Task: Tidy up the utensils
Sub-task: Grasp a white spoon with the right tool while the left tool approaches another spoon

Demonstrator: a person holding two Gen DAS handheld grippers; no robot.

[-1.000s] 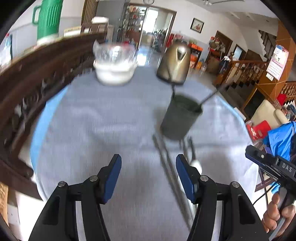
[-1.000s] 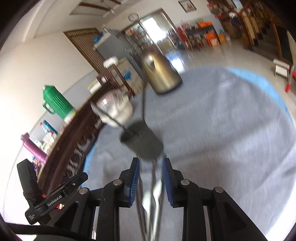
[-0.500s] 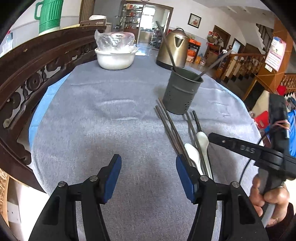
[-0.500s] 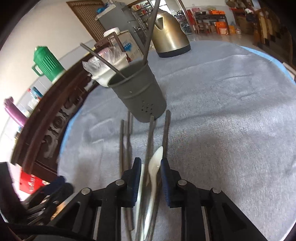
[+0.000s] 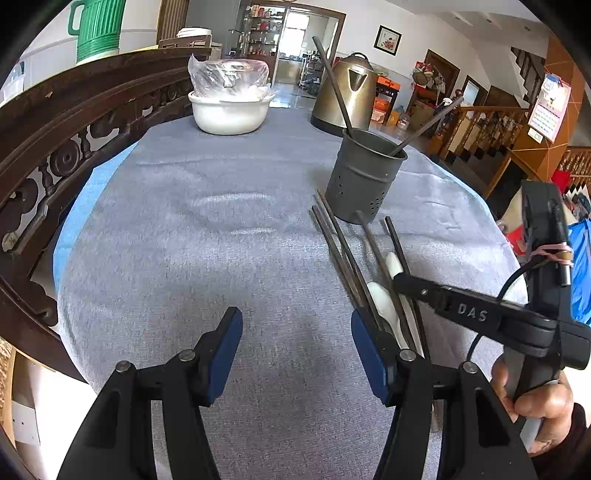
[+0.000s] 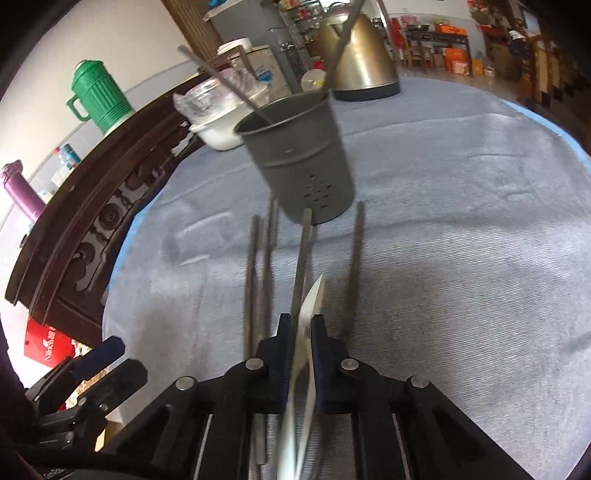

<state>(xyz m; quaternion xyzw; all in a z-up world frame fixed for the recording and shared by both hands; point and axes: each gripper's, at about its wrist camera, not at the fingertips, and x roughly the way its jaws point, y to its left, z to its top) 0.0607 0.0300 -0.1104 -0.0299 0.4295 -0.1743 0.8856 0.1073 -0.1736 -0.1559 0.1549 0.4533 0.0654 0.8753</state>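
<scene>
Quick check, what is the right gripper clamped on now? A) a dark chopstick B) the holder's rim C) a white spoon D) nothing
C: in the right wrist view the right gripper has its blue pads closed on the white spoon, while the chopsticks lie on the cloth.

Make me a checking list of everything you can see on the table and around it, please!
Surface: round table under a grey cloth.
Job's things: grey holder cup upright with two chopsticks in it; more chopsticks and two white spoons lying loose in front of it.
Clutter: white bowl covered in plastic, bronze kettle.
Grippers: left tool open over bare cloth; right tool closed on a white spoon.
Cables: black cable banded to the right tool's handle.
Surroundings: carved wooden rail, green jug, staircase.
</scene>
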